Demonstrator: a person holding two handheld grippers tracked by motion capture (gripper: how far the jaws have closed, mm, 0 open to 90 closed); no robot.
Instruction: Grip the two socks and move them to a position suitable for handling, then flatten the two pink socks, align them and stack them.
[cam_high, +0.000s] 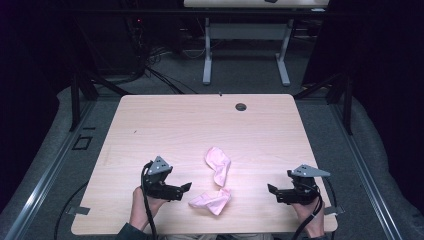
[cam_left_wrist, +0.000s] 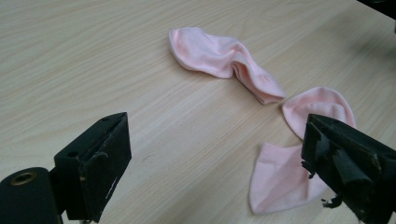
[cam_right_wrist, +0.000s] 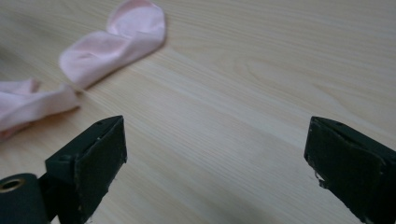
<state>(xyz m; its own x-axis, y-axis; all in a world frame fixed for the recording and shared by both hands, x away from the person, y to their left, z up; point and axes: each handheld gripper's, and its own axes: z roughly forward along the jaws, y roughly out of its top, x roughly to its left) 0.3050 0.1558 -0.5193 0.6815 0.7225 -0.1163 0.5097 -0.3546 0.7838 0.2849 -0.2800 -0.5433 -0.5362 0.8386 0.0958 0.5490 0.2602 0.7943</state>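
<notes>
Seen from the high view, a pale wooden table (cam_high: 165, 125) fills the middle of the frame, with dark floor, cables and the grey legs of another table (cam_high: 245, 50) across the top. Two pink socks lie near the bottom centre of the tabletop. One sock (cam_high: 218, 165) sits just below the middle of the frame, bent and slightly twisted. The second sock (cam_high: 211, 201) lies crumpled just under it, close to the table's near edge; the two look to be touching or nearly so, but it is hard to tell.

At lower left, a hand (cam_high: 142, 202) holds the left gripper (cam_high: 186, 190), which points right toward the crumpled sock and stops just short of it. At lower right, another hand (cam_high: 312, 215) holds the right gripper (cam_high: 272, 192), pointing left, well apart from both socks.

From the left gripper view, the two black jaws stand wide apart at the lower corners of the frame with nothing between them but bare wood. The bent sock (cam_left_wrist: 224, 63) stretches across the upper middle, and the crumpled sock (cam_left_wrist: 292, 163) lies at lower right, partly hidden behind the right-hand jaw.

From the right gripper view, the jaws are likewise spread wide and grip nothing. The bent sock (cam_right_wrist: 114, 42) lies at upper left, and an end of the crumpled sock (cam_right_wrist: 30, 107) enters from the left edge
</notes>
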